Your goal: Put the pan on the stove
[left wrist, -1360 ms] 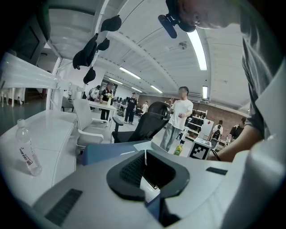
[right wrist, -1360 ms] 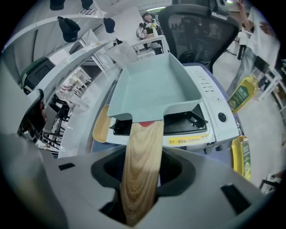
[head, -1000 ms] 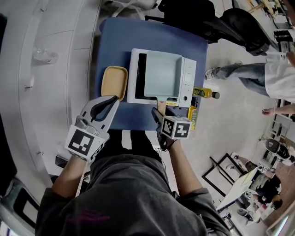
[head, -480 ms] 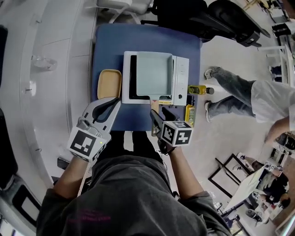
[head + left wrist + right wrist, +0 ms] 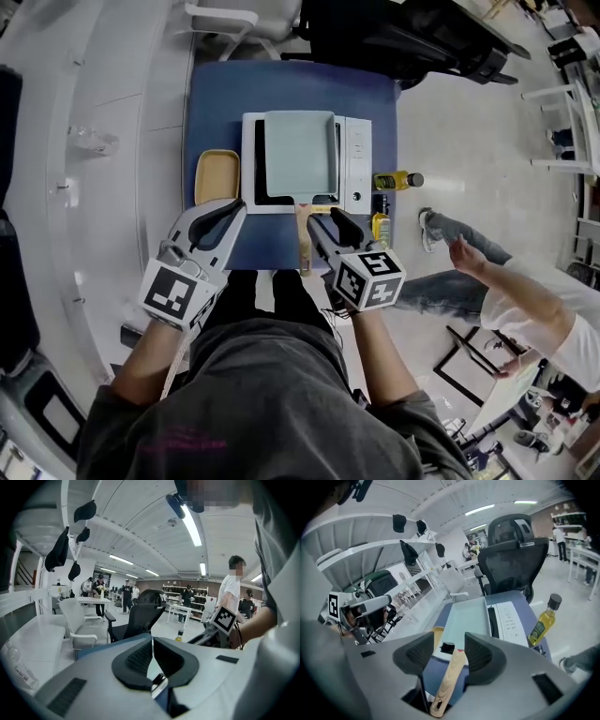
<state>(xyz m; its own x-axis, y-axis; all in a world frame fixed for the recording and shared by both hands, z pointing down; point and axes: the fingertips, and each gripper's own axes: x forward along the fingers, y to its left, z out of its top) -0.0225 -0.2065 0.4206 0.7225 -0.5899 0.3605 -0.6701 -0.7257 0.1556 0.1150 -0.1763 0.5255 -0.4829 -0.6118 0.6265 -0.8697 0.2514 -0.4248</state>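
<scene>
Pan [image 5: 298, 150] on stove [image 5: 354, 159], handle [image 5: 446, 677] within right claw [image 5: 450, 645]

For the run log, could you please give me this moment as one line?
pan: on stove | right gripper: open, jaws astride pan handle | left gripper: shut, empty

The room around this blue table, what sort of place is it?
Probably an open lab or office workspace, not a home kitchen: an office chair, long ceiling lights and people by white desks, with a stove on a small table.
</scene>
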